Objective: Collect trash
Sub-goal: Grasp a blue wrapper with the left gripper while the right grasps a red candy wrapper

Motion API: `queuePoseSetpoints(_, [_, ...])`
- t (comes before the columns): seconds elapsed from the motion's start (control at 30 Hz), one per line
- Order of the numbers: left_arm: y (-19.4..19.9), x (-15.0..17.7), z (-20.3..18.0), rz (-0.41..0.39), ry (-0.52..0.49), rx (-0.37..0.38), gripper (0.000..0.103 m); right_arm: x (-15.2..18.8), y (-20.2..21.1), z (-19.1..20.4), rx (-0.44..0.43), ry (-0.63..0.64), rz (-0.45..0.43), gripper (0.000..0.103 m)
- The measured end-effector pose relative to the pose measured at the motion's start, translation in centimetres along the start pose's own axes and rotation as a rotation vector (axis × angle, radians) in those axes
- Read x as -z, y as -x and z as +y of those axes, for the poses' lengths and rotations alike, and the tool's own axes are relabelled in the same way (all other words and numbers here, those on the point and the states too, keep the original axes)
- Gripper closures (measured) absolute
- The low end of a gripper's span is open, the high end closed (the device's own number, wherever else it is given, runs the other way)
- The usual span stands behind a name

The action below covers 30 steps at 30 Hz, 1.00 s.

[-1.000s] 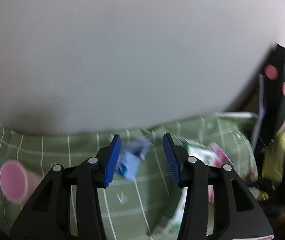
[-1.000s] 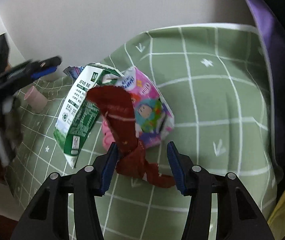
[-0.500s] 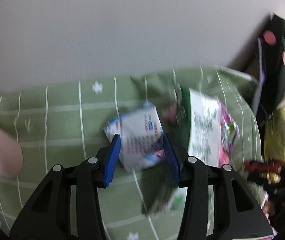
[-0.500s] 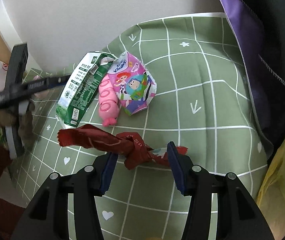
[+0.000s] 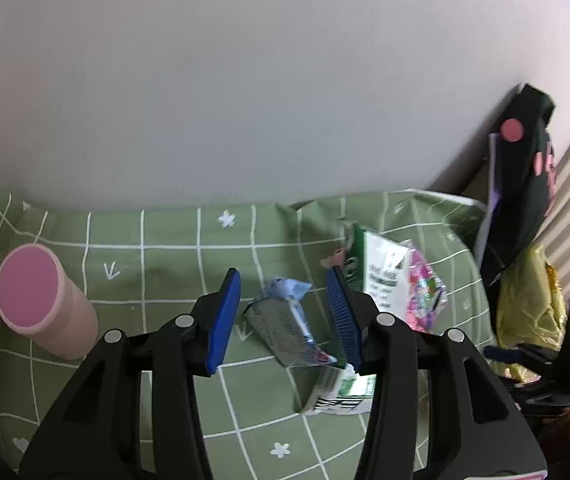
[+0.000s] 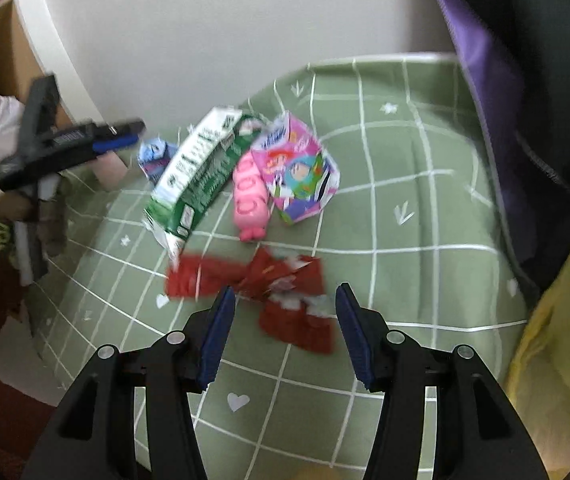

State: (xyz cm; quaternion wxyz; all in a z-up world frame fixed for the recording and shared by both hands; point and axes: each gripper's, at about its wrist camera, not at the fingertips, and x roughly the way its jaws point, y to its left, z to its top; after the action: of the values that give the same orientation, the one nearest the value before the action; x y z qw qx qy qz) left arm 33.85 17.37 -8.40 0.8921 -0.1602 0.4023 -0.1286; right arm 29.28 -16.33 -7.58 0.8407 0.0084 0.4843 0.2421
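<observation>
Left gripper (image 5: pixel 283 320) open, jaws either side of blue carton (image 5: pixel 285 326) at frame center, no contact visible. Right gripper (image 6: pixel 285 328) open over red wrapper (image 6: pixel 269 292), lower center. Green carton (image 6: pixel 197 176), pink sausage (image 6: pixel 251 200), pink carton (image 6: pixel 297 172) mid-frame on cloth (image 6: pixel 425 280).

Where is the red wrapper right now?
In the right wrist view, the red wrapper lies flat on the green checked cloth, just ahead of the open right gripper, nearer the camera than the pink sausage.

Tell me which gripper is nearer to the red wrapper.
Right. The right gripper is open directly over the red wrapper; the left gripper is farther away, beside the blue packet.
</observation>
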Motion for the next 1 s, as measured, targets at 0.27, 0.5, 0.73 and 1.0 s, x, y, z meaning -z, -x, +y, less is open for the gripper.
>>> queuePoseSetpoints(0.27, [-2.5,1.4,0.4,0.099,0.102,-0.097,0.073,-0.1,2.8,-1.0,0.1,-0.012,-0.033,0.054])
queuePoseSetpoints(0.5, [1.0,1.5,-0.9,0.042,0.086,-0.106,0.1,0.6,1.7,-0.9,0.097,-0.04,0.006,0.054])
queuePoseSetpoints(0.73, [5.5,1.2,-2.4,-0.023,0.08,-0.033,0.1,0.6,0.9,1.0,0.124,-0.006,-0.008,0.054])
queuePoseSetpoints(1.0, [6.6,2.5,-3.7,-0.013,0.058,-0.022,0.1,-0.8,-1.2,0.2,0.028,-0.116,-0.051,0.054])
